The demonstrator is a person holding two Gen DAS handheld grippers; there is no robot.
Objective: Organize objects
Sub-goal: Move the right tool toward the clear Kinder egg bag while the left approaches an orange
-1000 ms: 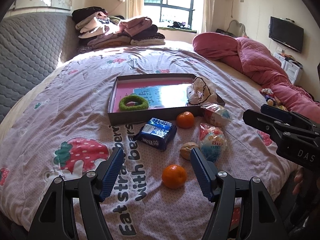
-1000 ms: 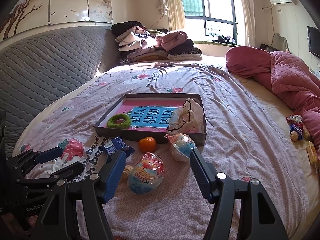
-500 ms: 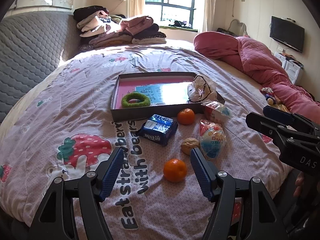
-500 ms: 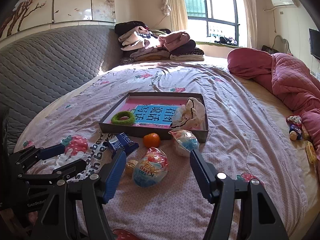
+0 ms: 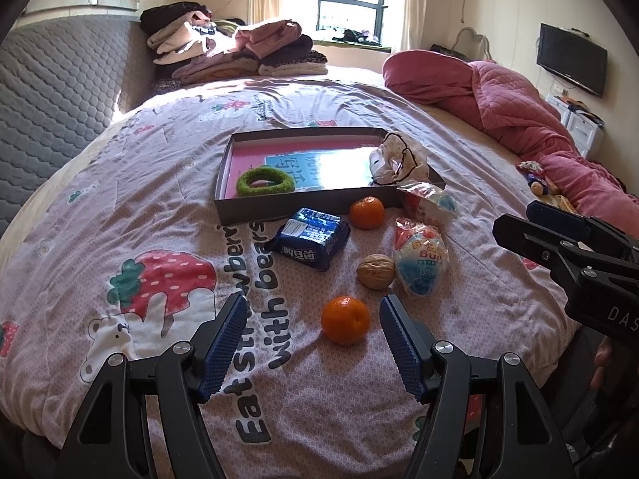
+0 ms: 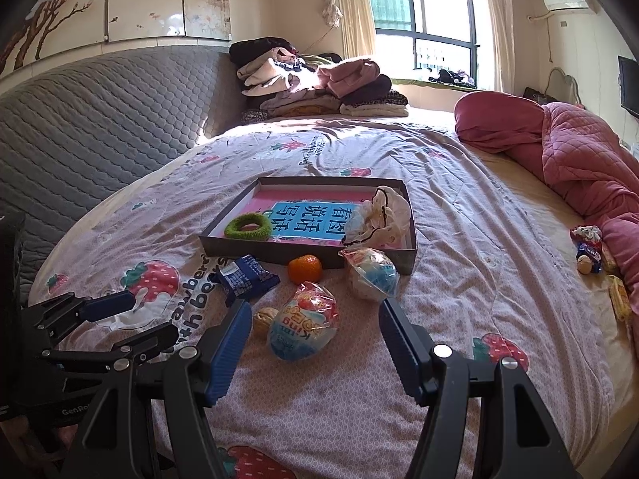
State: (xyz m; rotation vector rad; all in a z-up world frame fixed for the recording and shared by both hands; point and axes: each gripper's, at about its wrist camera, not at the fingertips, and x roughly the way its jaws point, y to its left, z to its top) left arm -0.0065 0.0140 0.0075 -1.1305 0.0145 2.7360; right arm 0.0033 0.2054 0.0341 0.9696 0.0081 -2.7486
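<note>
On the bed lies a shallow grey box [image 5: 279, 204] [image 6: 407, 207] with a green ring [image 5: 264, 180] [image 6: 247, 226] and a crumpled white bag [image 5: 395, 157] [image 6: 379, 217] inside. In front of it lie a blue packet [image 5: 313, 237] [image 6: 244, 279], two oranges [image 5: 346, 319] [image 5: 366, 212] [image 6: 305, 268], a walnut [image 5: 376, 271] [image 6: 264, 320] and two wrapped egg toys [image 5: 419, 259] [image 6: 305, 327] [image 6: 371, 273]. My left gripper [image 5: 312, 311] is open just before the near orange. My right gripper [image 6: 315, 321] is open, with the nearer egg toy showing between its fingers beyond the tips.
A pink quilt [image 5: 499, 95] [image 6: 559, 151] is heaped at the right, folded clothes [image 5: 227, 50] [image 6: 315, 84] at the bed's far end, a grey padded headboard [image 6: 100, 119] on the left. Small toys [image 6: 589, 247] lie by the quilt. A TV [image 5: 571, 64] hangs on the right wall.
Both views have drifted slightly, and the objects sit a little higher and farther in the left wrist view. Both grippers stay open.
</note>
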